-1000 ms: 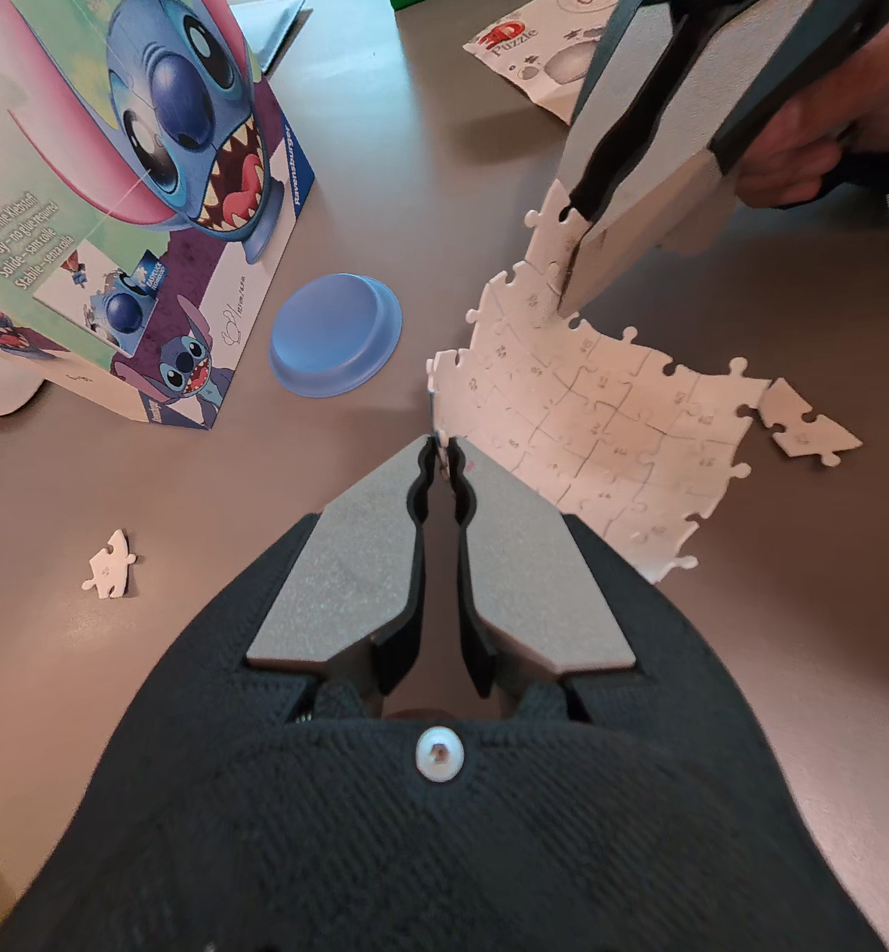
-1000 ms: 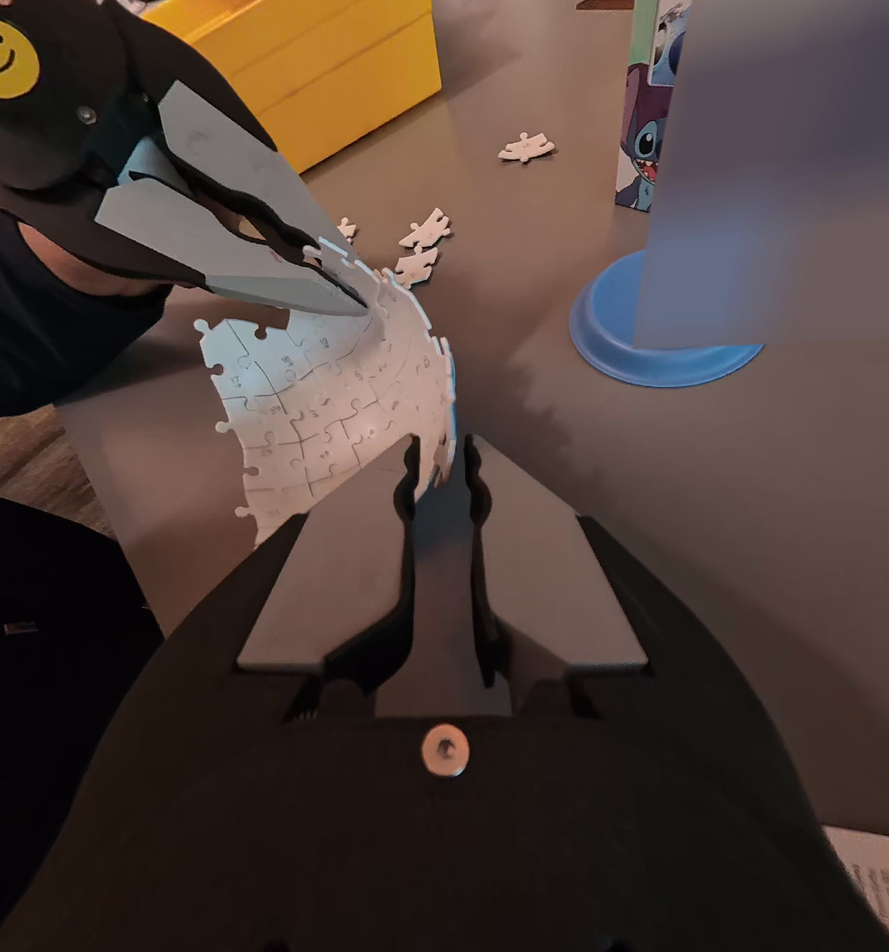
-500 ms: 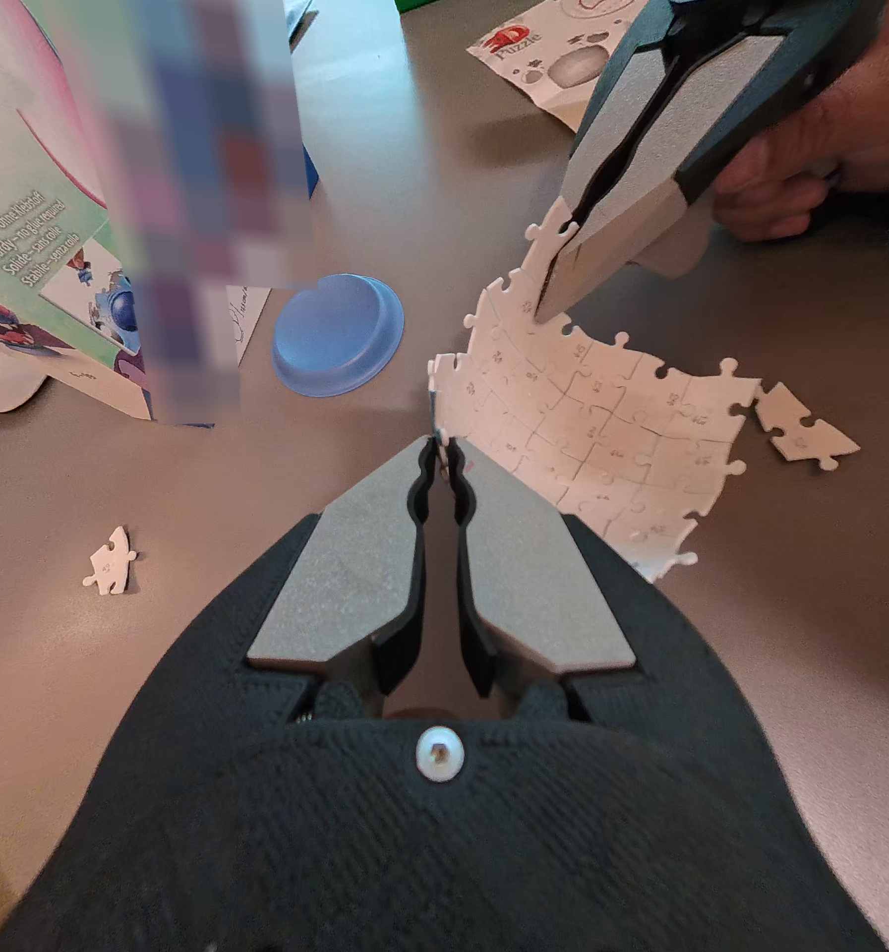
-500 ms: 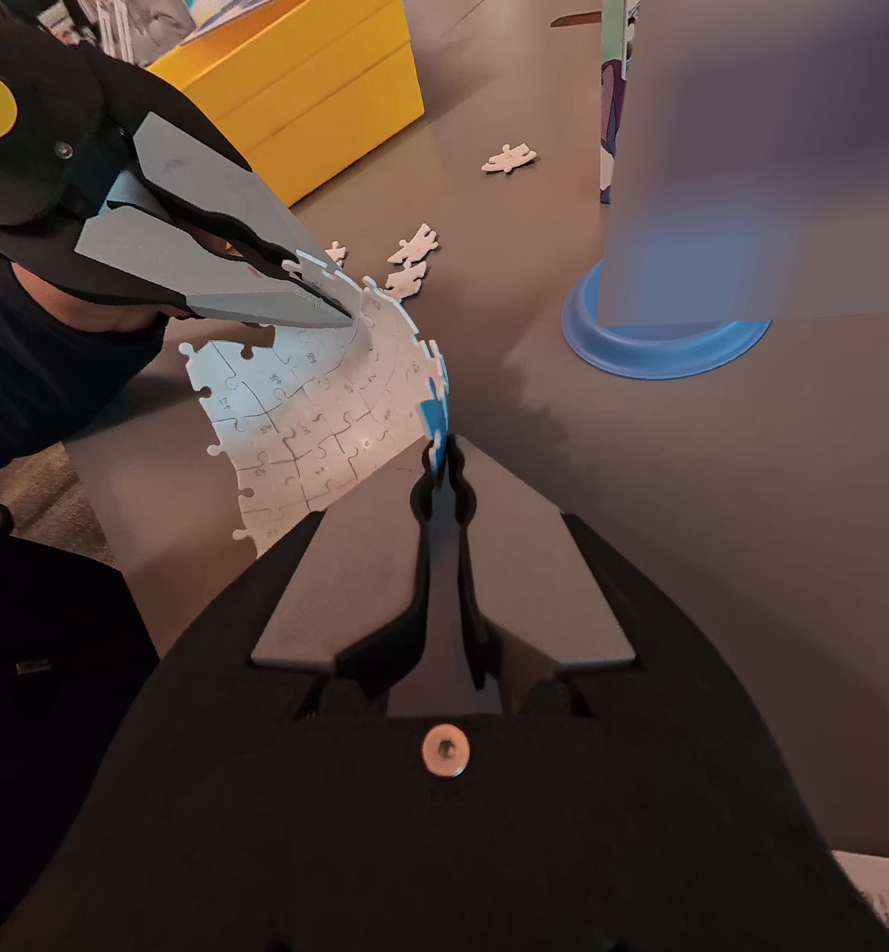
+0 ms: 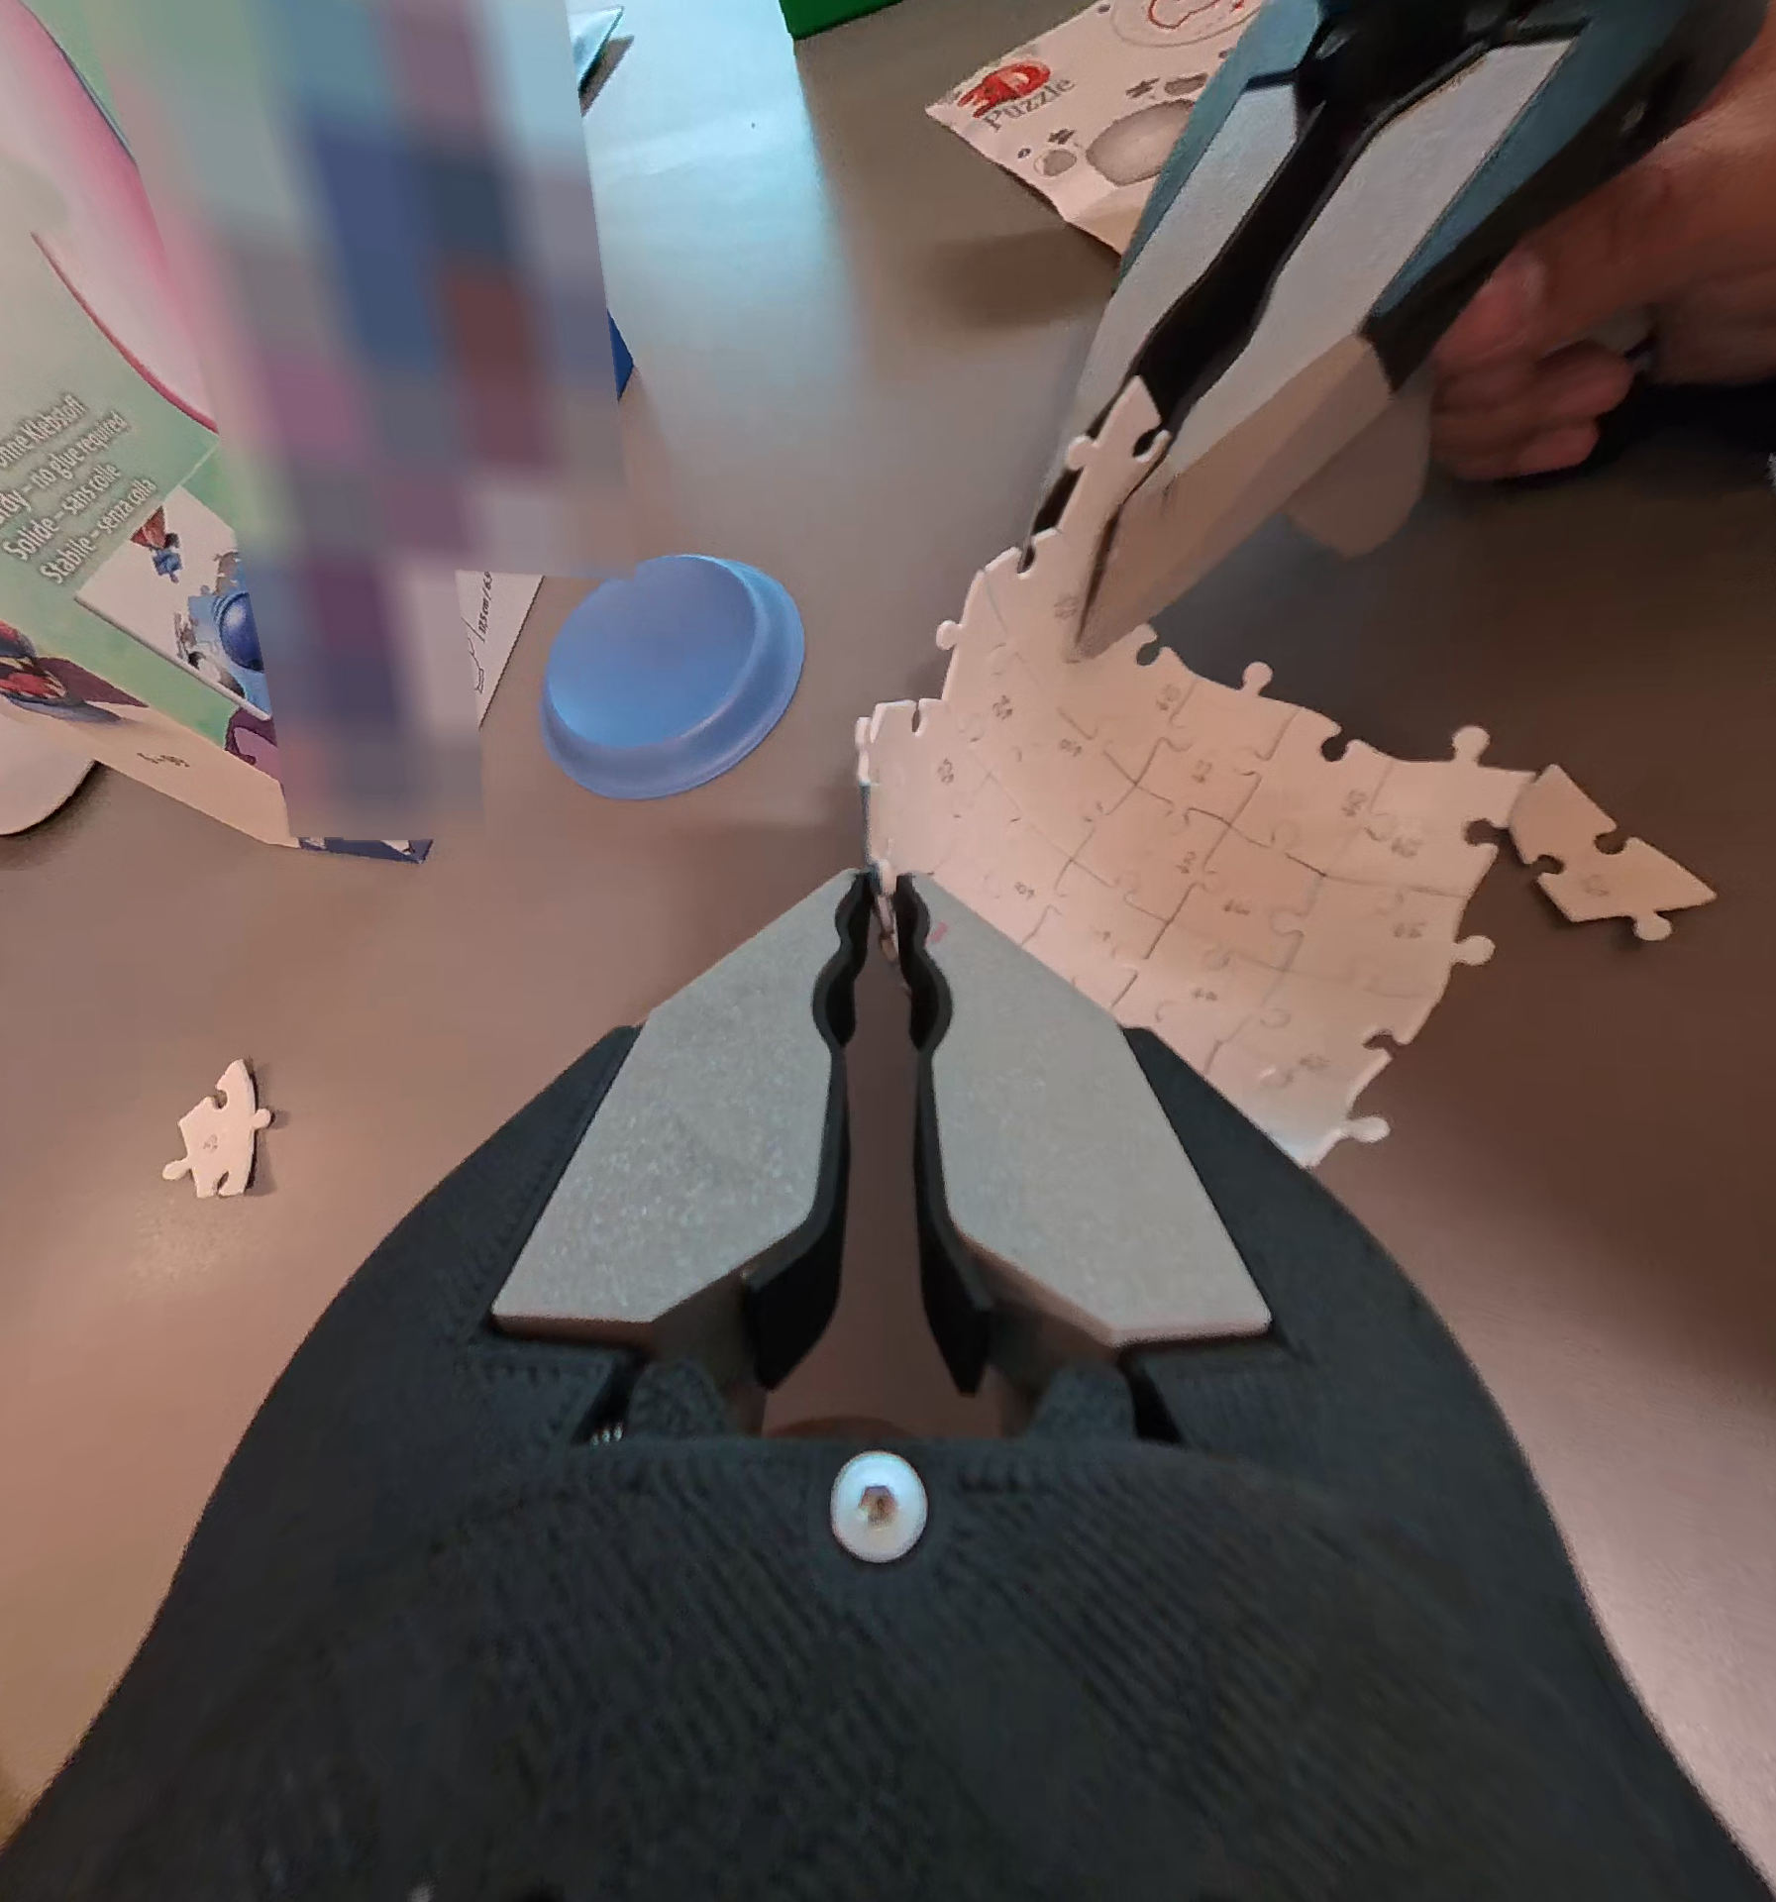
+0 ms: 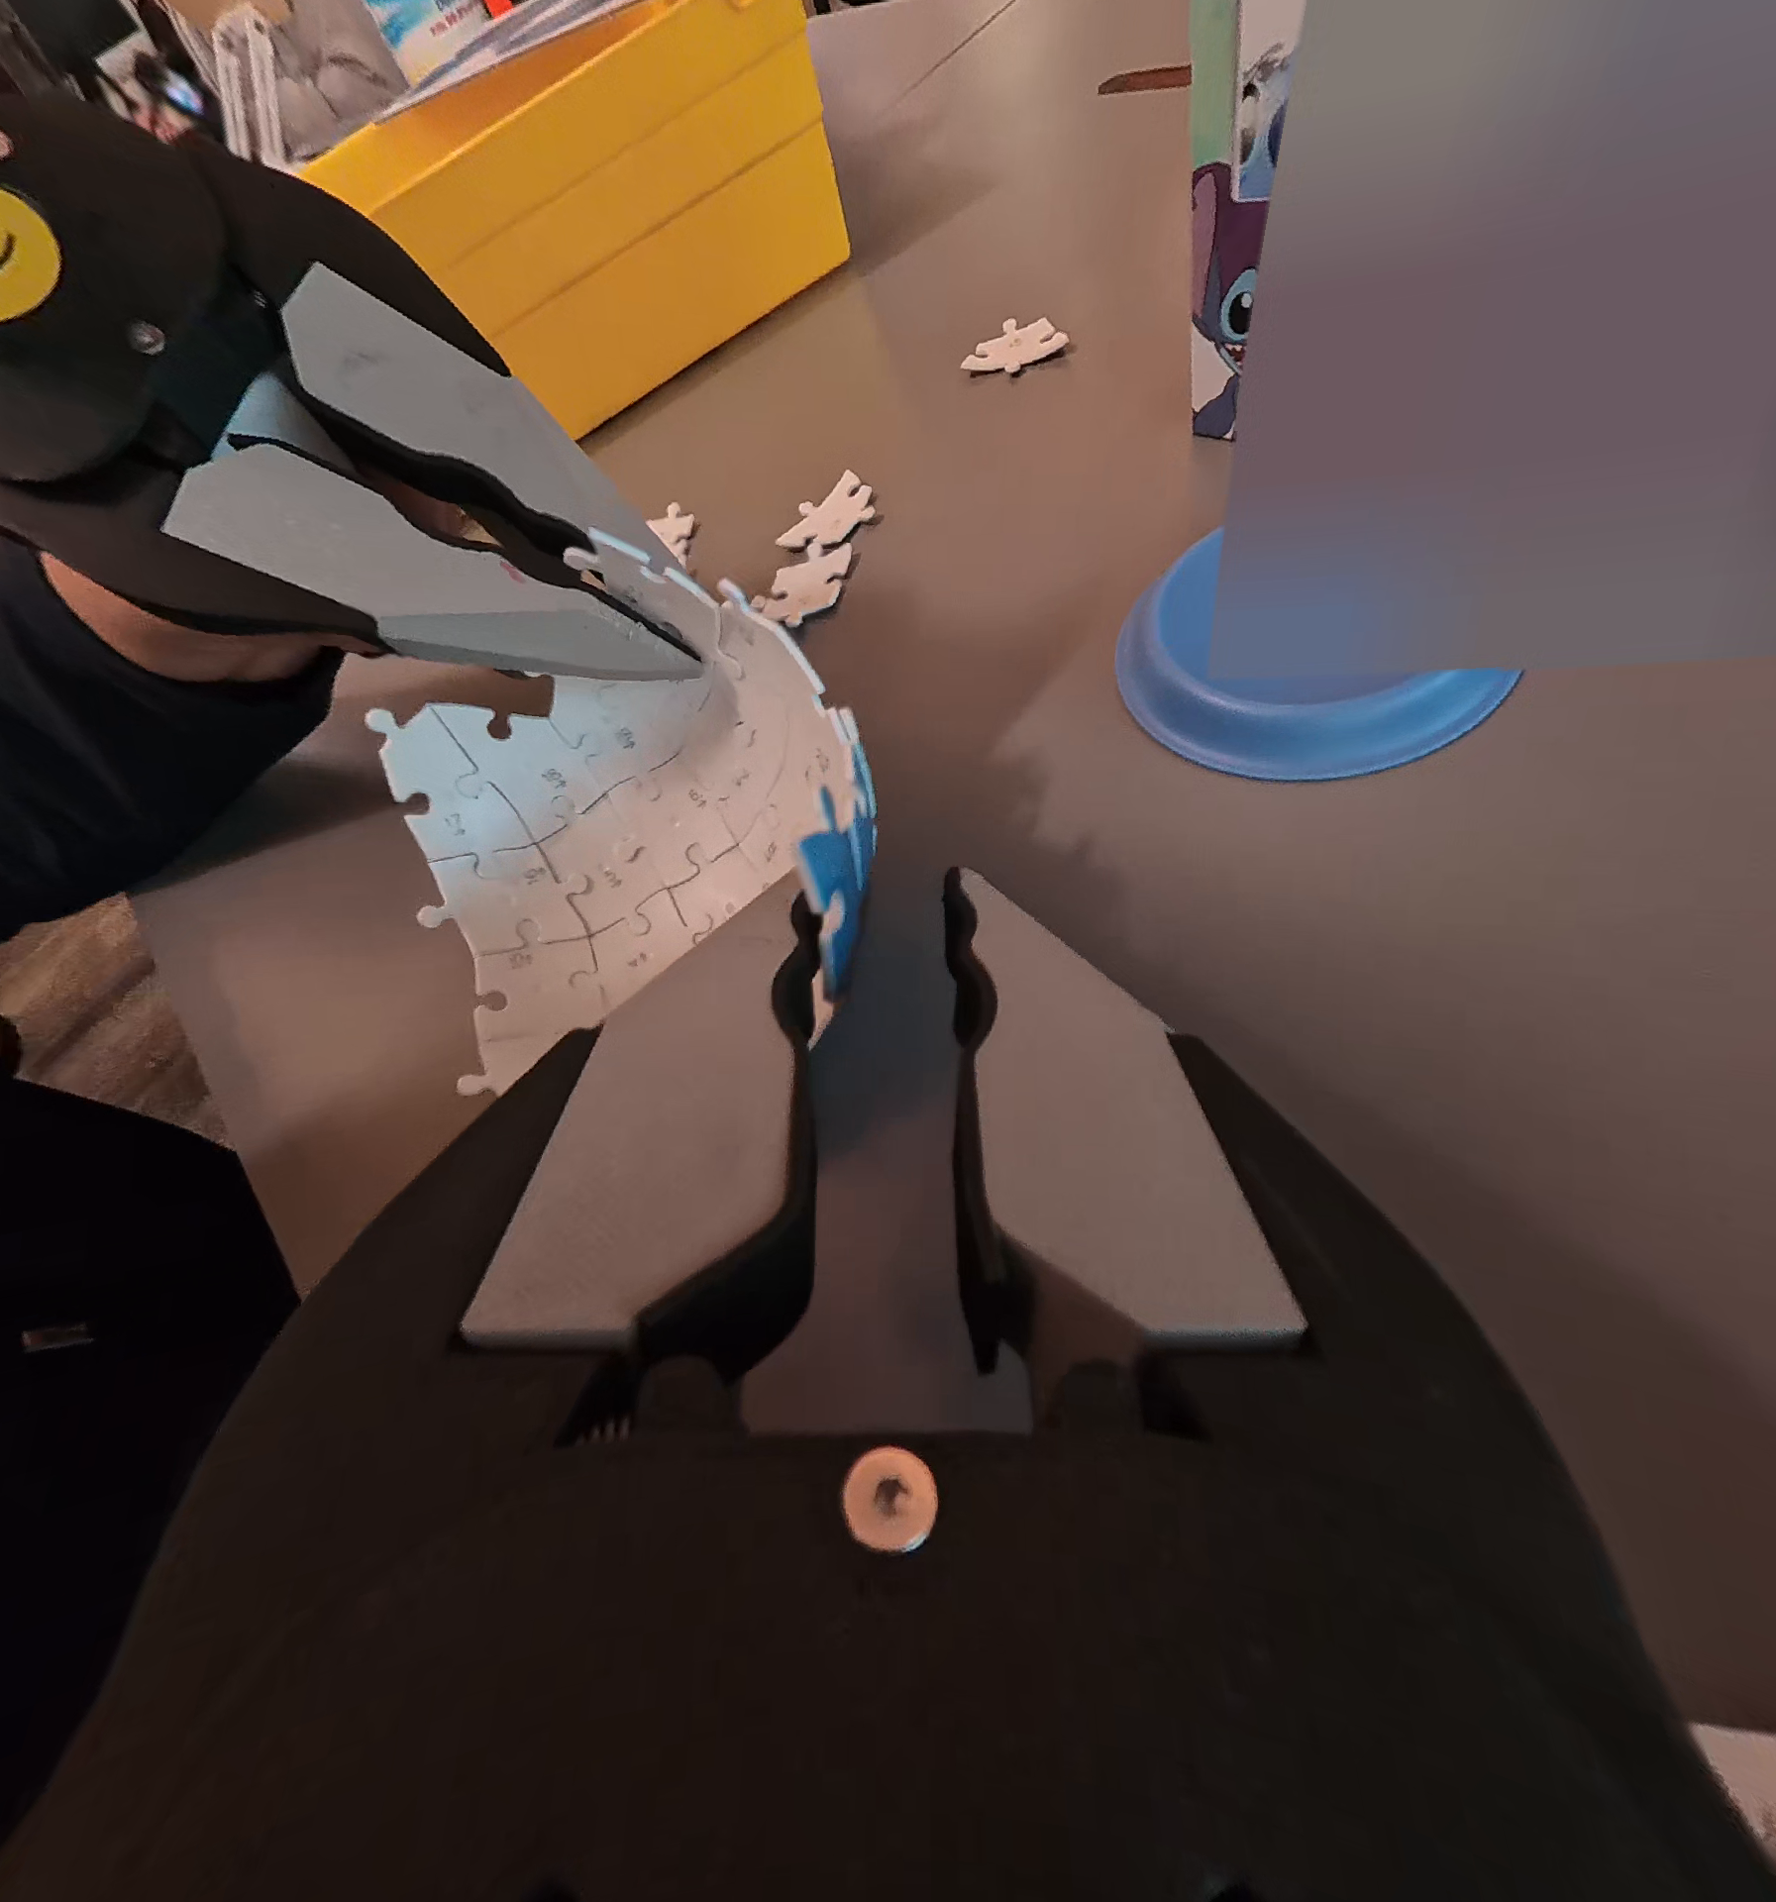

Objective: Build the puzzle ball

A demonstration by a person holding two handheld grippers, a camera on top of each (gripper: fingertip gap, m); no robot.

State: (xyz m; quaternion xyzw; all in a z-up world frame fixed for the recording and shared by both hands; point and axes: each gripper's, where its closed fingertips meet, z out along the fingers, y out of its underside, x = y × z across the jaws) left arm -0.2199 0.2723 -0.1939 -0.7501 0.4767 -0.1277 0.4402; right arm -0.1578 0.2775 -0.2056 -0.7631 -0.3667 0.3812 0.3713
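Grey-brown bench (image 5: 914, 340) fills both views, scattered with puzzle parts. At the centre sits the curved puzzle sheet (image 5: 1202, 854), an assembled patch of white-backed pieces that arches up off the surface, its blue printed face (image 6: 842, 854) showing along one edge in the right wrist view. The left tool (image 5: 883, 906) has its two fingers pinched together on the sheet's edge at 9 o'clock of the sheet in its own view; from the right wrist view the same tool (image 6: 693, 643) comes in from 10 o'clock and clamps the sheet's top rim. The right tool (image 6: 878, 906) stands with its fingers apart, the sheet's blue edge just inside its left finger (image 6: 801, 947) and touching nothing on the other side; in the left wrist view it (image 5: 1100, 618) comes down from 1 o'clock over the sheet's upper edge, held by a hand (image 5: 1624, 340). A round blue base (image 5: 672, 674) lies at 10 o'clock of the sheet, beside the picture box (image 5: 70, 494). Loose pieces lie around: one (image 5: 1609, 875) just off the sheet's 3 o'clock corner, one (image 5: 220, 1132) well apart at 8 o'clock, several (image 6: 822, 546) near a yellow box (image 6: 616, 206). A printed leaflet (image 5: 1058, 113) lies at 12 o'clock.
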